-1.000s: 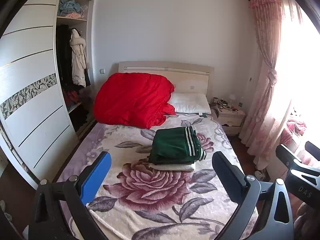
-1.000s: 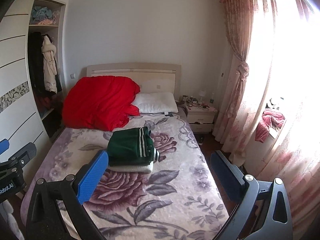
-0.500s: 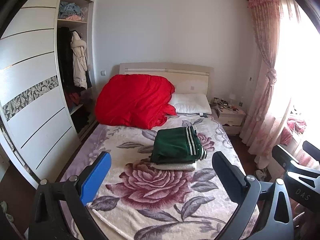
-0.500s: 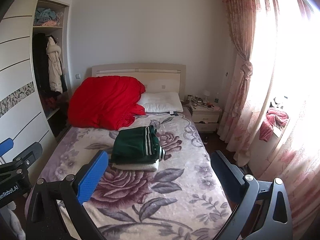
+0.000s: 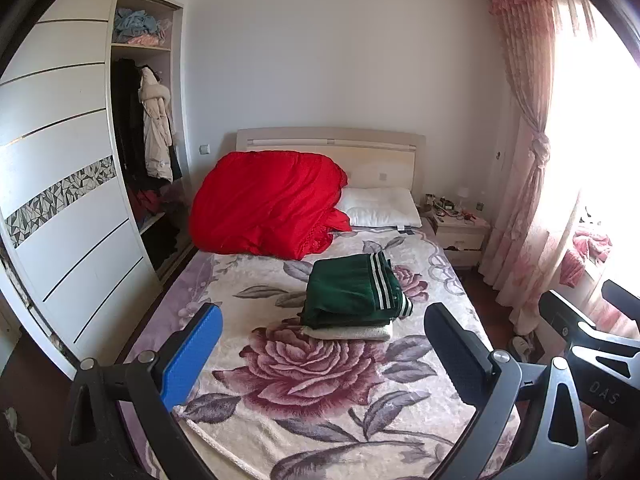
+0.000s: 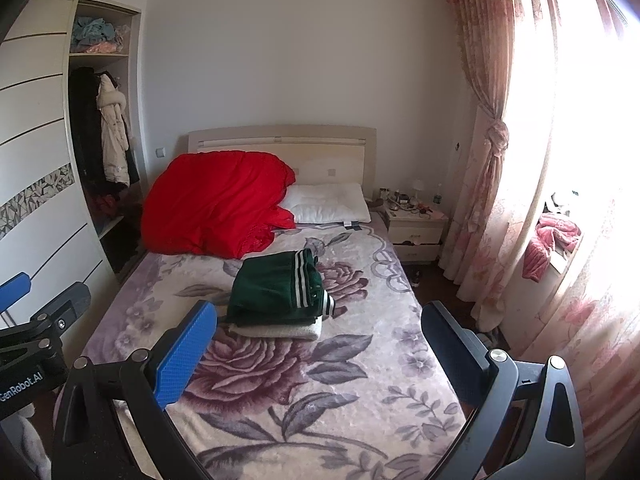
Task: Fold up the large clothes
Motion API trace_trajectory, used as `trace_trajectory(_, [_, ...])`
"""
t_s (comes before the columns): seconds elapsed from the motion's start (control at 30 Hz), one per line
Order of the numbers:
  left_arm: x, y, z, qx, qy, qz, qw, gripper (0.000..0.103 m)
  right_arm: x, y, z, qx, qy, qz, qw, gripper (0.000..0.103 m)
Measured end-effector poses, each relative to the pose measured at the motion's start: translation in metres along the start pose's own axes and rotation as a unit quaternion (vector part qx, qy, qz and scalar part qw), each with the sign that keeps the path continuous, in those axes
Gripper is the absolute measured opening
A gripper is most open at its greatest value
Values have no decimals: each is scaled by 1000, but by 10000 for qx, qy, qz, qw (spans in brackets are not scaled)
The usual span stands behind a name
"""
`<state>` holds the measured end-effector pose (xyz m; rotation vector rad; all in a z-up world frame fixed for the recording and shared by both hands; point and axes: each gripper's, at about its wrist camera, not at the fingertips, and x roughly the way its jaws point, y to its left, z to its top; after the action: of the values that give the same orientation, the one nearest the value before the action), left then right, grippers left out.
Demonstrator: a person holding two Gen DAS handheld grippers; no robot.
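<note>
Well, the folded green garment (image 5: 352, 294) with white stripes sits on a folded cream piece (image 5: 348, 333) in the middle of the floral bedspread (image 5: 304, 380) — well beyond both pairs of jaws, touched by neither. From the left gripper (image 5: 320, 344), jaws wide apart and holding nothing, the stack lies at about twelve o'clock, just right of centre. From the right gripper (image 6: 316, 344), jaws likewise spread and bare, it lies near eleven o'clock — closer to the blue finger (image 6: 184, 354).
</note>
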<state>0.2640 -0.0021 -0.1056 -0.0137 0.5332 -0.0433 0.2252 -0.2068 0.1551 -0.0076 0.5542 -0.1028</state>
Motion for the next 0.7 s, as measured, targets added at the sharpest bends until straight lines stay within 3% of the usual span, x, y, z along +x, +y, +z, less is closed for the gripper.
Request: trace_trajectory(0.7, [-4,1,2,37,-50,-13,10000,103,0,-2,-1,-3,9,28,10000,103])
